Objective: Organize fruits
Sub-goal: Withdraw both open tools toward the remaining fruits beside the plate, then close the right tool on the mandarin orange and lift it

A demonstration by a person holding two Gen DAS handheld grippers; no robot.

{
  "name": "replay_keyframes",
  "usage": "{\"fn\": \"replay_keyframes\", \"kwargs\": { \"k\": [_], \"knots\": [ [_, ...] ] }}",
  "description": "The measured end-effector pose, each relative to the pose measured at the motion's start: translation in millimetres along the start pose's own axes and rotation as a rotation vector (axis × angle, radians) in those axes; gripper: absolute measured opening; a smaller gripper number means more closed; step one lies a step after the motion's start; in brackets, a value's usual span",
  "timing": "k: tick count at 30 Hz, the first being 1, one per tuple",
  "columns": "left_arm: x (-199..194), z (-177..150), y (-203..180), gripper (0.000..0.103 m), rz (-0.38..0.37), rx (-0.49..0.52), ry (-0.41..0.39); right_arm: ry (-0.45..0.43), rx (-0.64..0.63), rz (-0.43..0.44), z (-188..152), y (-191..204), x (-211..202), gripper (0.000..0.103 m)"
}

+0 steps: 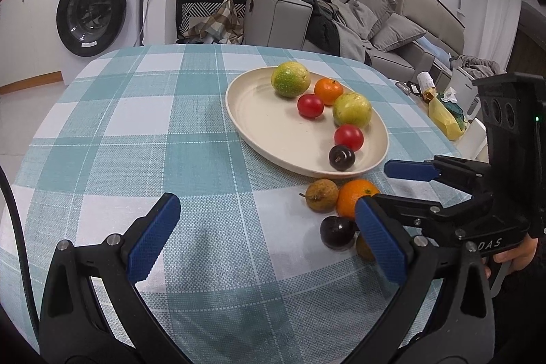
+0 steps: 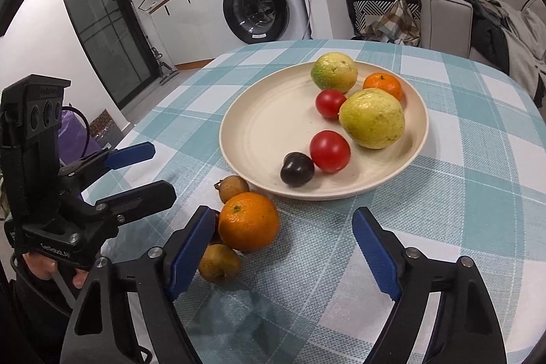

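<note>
A cream plate (image 2: 259, 132) (image 1: 259, 121) on the checked tablecloth holds two yellow-green fruits, a small orange, two red tomatoes and a dark plum (image 2: 297, 169). In front of the plate lie a big orange (image 2: 248, 220) (image 1: 355, 197), two brown fruits (image 2: 233, 188) (image 2: 219, 262) and a second dark plum (image 1: 338, 232), mostly hidden in the right wrist view. My right gripper (image 2: 283, 251) (image 1: 392, 185) is open around the big orange, which sits close to its left finger and well apart from the right one. My left gripper (image 1: 268, 237) (image 2: 153, 173) is open over bare cloth, left of the loose fruits.
The table's rounded far edge (image 1: 239, 45) faces a washing machine (image 1: 92, 12), a chair with cloth and a grey sofa (image 1: 375, 23). A side table with a yellow bag and tissues (image 1: 447, 115) stands to the right. A hand (image 1: 512, 258) holds the right gripper.
</note>
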State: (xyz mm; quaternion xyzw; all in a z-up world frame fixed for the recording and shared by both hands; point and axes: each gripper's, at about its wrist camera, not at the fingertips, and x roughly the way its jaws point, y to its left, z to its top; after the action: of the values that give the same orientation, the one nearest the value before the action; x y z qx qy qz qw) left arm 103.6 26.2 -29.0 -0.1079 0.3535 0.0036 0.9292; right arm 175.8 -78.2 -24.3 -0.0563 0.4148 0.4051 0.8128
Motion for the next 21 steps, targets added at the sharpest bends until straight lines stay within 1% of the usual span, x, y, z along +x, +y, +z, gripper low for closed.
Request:
{"fn": "replay_keyframes", "kwargs": {
  "k": [1, 4, 6, 9, 11, 12, 13, 19, 21],
  "knots": [
    [0, 0, 0, 0.102, -0.004, 0.003, 0.004, 0.003, 0.0, 0.012, 1, 1, 1, 0.076],
    [1, -1, -2, 0.102, -0.012, 0.014, 0.015, 0.013, -0.001, 0.025, 2, 3, 3, 0.075],
    [1, -1, -3, 0.102, -0.016, 0.019, 0.012, 0.03, 0.003, 0.028, 2, 4, 8, 0.069],
    [-1, -2, -3, 0.102, -0.017, 0.019, 0.013, 0.05, 0.001, 0.035, 1, 5, 14, 0.063],
    [-1, -2, -3, 0.102, -0.018, 0.019, 0.012, 0.05, 0.002, 0.051, 1, 6, 14, 0.062],
    [-1, -2, -3, 0.102, -0.018, 0.02, 0.012, 0.05, 0.002, 0.058, 1, 7, 14, 0.059],
    [-1, -2, -3, 0.102, -0.017, 0.02, 0.012, 0.051, 0.002, 0.061, 1, 7, 14, 0.057],
    [-1, -2, -3, 0.102, -0.018, 0.021, 0.013, 0.063, 0.02, 0.11, 0, 7, 16, 0.055],
    [-1, -2, -3, 0.102, -0.017, 0.022, 0.013, 0.063, 0.019, 0.117, 0, 8, 15, 0.051]
  ]
}}
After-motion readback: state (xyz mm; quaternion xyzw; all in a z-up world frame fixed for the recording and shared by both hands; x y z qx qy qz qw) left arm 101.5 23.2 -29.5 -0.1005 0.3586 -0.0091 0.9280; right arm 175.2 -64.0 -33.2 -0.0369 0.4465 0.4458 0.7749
